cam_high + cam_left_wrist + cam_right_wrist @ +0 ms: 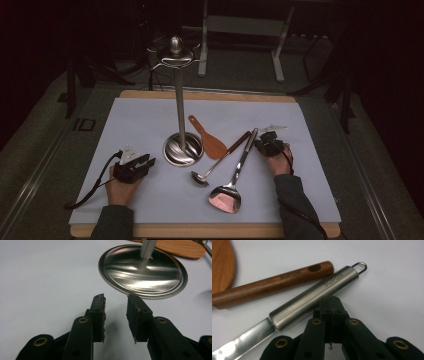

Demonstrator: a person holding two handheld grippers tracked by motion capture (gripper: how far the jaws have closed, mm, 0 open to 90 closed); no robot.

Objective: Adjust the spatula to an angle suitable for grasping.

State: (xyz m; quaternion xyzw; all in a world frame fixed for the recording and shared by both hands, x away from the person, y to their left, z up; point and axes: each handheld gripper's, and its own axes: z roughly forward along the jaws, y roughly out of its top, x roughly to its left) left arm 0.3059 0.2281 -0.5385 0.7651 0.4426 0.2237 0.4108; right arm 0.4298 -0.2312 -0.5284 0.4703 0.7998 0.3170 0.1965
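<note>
Your right gripper (331,305) has its jaws pressed together with nothing between them, the tips just against the steel handle of the spatula (235,172), to the right of the stand (181,117). Your left gripper (115,315) rests on the white mat (140,120) left of the stand's round base, jaws apart and empty, pointed toward that base.

Judging from how things lie, the job looks like hanging the utensils on the stand, and none of it is done yet. The spatula lies flat, right and nearer you from the base, its blade toward you. The ladle (220,160) with the wooden handle lies just beside it, between it and the base. The wooden rice paddle (209,138) lies close against the base's right edge.

Farther off, the hooks at the stand's top hang bare. You'll likely need to open the right jaws before taking the spatula handle.
</note>
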